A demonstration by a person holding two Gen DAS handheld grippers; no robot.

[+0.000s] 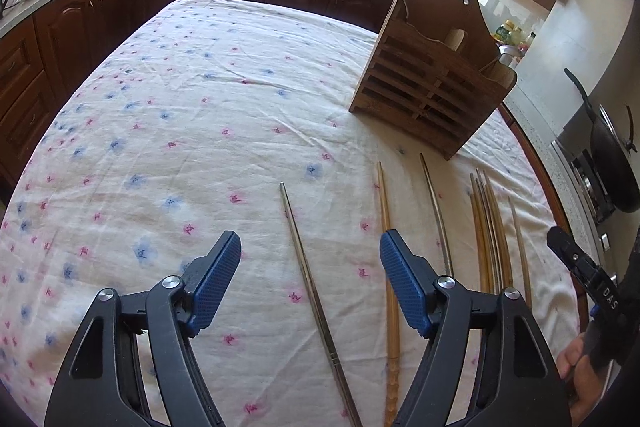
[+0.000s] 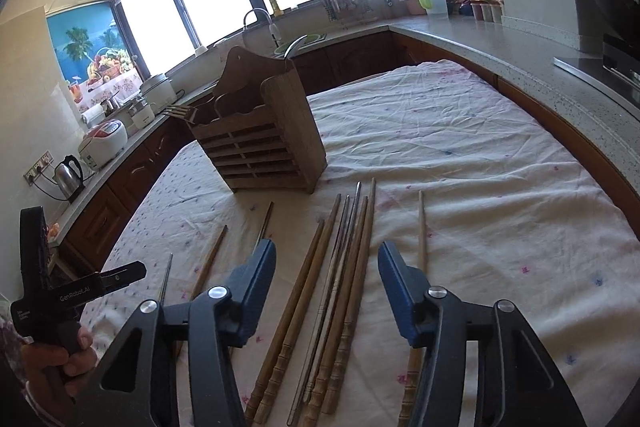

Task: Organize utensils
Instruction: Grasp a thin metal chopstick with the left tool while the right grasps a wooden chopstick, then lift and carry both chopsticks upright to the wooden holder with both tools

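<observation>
Left wrist view
- left gripper (image 1: 310, 281): fingers spread wide, holding nothing, hovering low over the cloth. Looks lined up to straddle one stick, not a bunch.
- metal chopstick (image 1: 308, 275): lies alone on the cloth, running straight up the gap between the fingers, so I'd guess it's the pick target.
- bamboo chopstick (image 1: 386, 211): just beside the right-hand finger, partly hidden behind it.
- second metal chopstick (image 1: 436, 211): a bit further right, also on its own.
- chopstick bundle (image 1: 488, 227): several lying tight together nearer the bench edge.
- wooden holder (image 1: 432, 83): upright at the far side of the cloth, well apart from the sticks, slatted front facing them. Probably where everything ends up.
- right gripper (image 1: 576, 263): just peeks in at the edge.

Right wrist view
- right gripper (image 2: 326, 289): fingers spread too, empty, parked above the bundle (image 2: 340, 267).
- bundle: wooden and metal mixed, tips pointing at the holder (image 2: 260, 143). Touching each other, so grabbing only one may be fiddly.
- lone chopstick (image 2: 421, 227): just outside the right finger.
- loose chopsticks on the left (image 2: 212, 259): spread apart, easier singles.
- fork (image 2: 180, 113): tines stick out beside the holder's far side; can't tell if it's inside.
- left gripper (image 2: 80, 291): seen side-on by the person's hand (image 2: 60, 359).
- bench (image 2: 480, 167): covered in a flowered cloth.
</observation>
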